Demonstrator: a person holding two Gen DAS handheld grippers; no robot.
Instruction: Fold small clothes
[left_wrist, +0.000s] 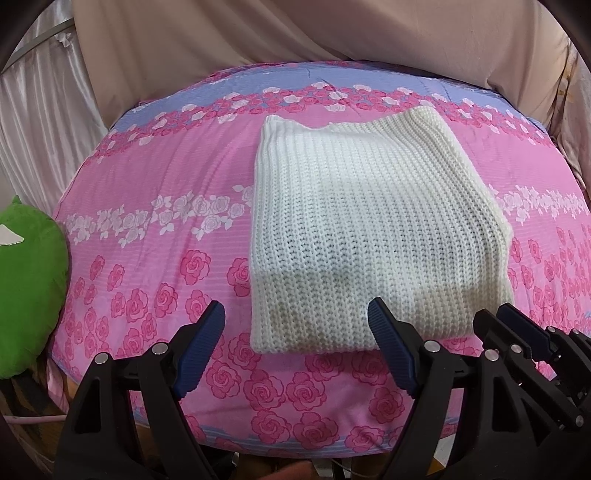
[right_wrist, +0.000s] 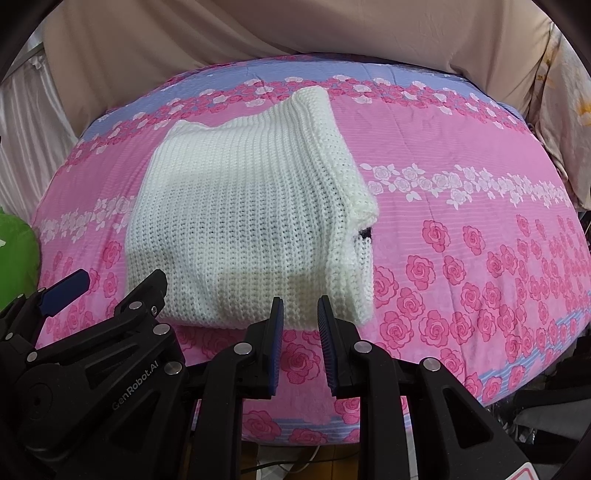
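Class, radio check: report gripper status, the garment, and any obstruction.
Left gripper open, empty. Right gripper nearly shut, empty, at the near edge of the white knit sweater. Sweater folded on the floral bedspread. Green plush off left, clear.

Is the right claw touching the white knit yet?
Cannot tell. In the right wrist view the right claw overlaps the white knit edge; contact or gap isn't plain.
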